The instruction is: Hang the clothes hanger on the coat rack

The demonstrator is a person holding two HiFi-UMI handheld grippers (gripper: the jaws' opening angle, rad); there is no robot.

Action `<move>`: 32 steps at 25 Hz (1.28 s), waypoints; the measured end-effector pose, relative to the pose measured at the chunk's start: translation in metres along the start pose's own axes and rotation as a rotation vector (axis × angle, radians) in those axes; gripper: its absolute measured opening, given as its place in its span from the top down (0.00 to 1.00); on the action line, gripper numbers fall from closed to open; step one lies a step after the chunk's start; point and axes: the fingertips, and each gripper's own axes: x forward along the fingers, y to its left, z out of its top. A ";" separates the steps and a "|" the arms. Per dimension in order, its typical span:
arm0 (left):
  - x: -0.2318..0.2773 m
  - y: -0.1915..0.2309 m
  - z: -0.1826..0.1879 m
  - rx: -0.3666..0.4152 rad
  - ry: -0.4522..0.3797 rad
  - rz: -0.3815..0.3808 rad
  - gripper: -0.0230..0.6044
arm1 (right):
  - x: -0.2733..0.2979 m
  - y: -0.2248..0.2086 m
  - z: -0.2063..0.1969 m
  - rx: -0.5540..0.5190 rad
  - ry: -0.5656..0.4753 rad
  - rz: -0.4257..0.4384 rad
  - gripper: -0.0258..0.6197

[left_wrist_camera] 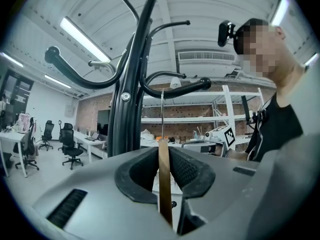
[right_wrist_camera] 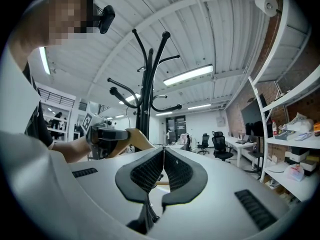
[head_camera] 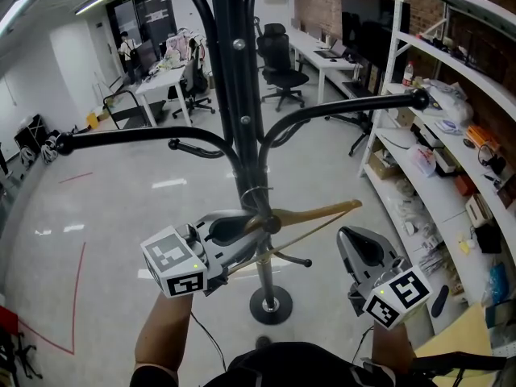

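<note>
One wooden clothes hanger [head_camera: 322, 214] is the thing to watch. It sits right up against the pole of the coat rack [head_camera: 234, 95], beneath the lower arms. The left gripper [head_camera: 251, 230] has its jaws clamped on the wood close to the neck, and the hanger's long arm sticks out to the right of the pole. Looking along that gripper, the thin metal hook [left_wrist_camera: 162, 114] runs straight up from the wood to a curved rack arm [left_wrist_camera: 175, 88]. Whether it is already over that arm or only in front of it, I can't tell. The right gripper [head_camera: 353, 236] hangs off to the right of the pole, well apart from the hanger, its jaws pressed together on nothing.

To do this well, I'd keep the hook upright with its open side facing the arm. Lift until the bend clears the top of the arm, then lower so the weight settles there before the jaws let go. Releasing early, or with the hook perched near the knob end, would probably drop it.
</note>
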 end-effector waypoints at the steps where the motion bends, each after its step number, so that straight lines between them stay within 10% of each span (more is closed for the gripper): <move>1: -0.001 0.000 0.000 0.008 -0.008 0.000 0.88 | 0.000 -0.001 -0.001 -0.001 0.002 -0.006 0.95; 32: -0.049 0.012 0.034 0.187 -0.111 0.300 0.77 | -0.024 0.005 -0.003 0.021 -0.004 0.031 0.95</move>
